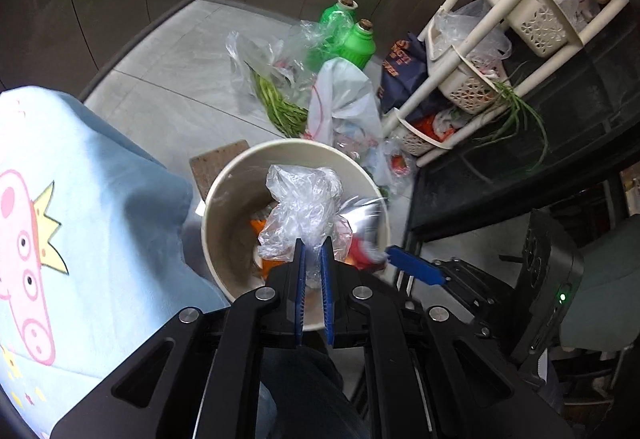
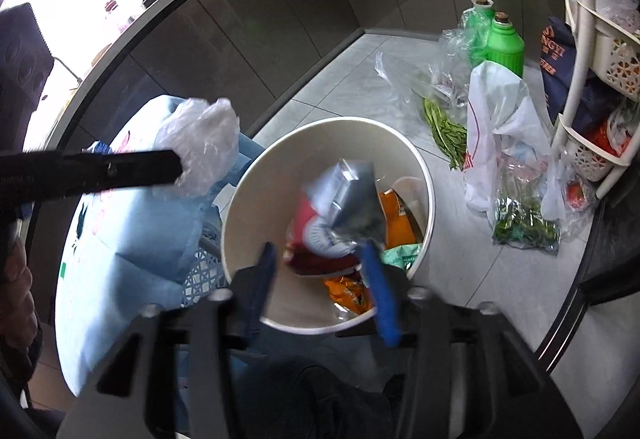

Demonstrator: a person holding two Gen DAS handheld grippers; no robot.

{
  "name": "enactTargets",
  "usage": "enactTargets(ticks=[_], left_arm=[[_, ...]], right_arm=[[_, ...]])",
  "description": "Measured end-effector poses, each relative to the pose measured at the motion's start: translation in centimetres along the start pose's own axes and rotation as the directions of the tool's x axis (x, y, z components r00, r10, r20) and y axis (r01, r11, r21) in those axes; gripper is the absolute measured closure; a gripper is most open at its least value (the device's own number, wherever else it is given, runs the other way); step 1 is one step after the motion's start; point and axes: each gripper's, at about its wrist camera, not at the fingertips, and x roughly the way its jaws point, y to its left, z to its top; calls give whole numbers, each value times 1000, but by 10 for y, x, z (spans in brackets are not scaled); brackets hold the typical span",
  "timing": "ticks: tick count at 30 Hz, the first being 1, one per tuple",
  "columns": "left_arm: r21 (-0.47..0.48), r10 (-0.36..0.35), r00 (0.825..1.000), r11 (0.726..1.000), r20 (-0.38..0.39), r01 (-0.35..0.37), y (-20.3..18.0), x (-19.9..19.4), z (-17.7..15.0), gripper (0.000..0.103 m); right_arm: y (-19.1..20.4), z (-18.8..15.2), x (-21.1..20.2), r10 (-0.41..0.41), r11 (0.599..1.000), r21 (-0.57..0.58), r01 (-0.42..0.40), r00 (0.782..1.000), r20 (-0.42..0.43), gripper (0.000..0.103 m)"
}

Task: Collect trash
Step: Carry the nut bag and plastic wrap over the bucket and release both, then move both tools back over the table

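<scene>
Two green bottles (image 1: 348,35) (corked), one bin (image 1: 224,199), one crumpled bag (image 1: 304,207).

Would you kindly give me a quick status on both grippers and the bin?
Left gripper pinching clear bag over bin. Right gripper open, silver wrapper dropping in. Nothing in the way.

Two green bottles (image 1: 348,35) stand on the floor far ahead of the gripper. Cream basket rack (image 1: 516,11) ahead-right, navy bag (image 1: 402,71) at its foot. Blue cartoon cloth (image 1: 80,219) left.
</scene>
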Motion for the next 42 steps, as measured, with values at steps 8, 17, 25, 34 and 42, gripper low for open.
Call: enactTargets(ticks=[8,17,25,34,42], left_arm=[[-101,48,994,994,101,-38,11,-5,2,9],[-95,69,993,994,93,-61,1,-3,8,9],[-80,59,986,996,156,-47,4,-36,0,9],[-214,116,949,975,294,-53,53,-125,-41,9],[-391,211,918,918,337,-67,118,-190,-110,9]], right_arm=[[-26,-9,-7,30,999,-18,-29,997,70,4],[-45,-8,-7,66,996,53,-70,995,70,4],[-16,-1,-17,79,997,14,-80,993,83,4],[50,14,-44,118,990,-96,-107,986,121,3],[129,18,-54,171,962,-232,-144,980,99,3]])
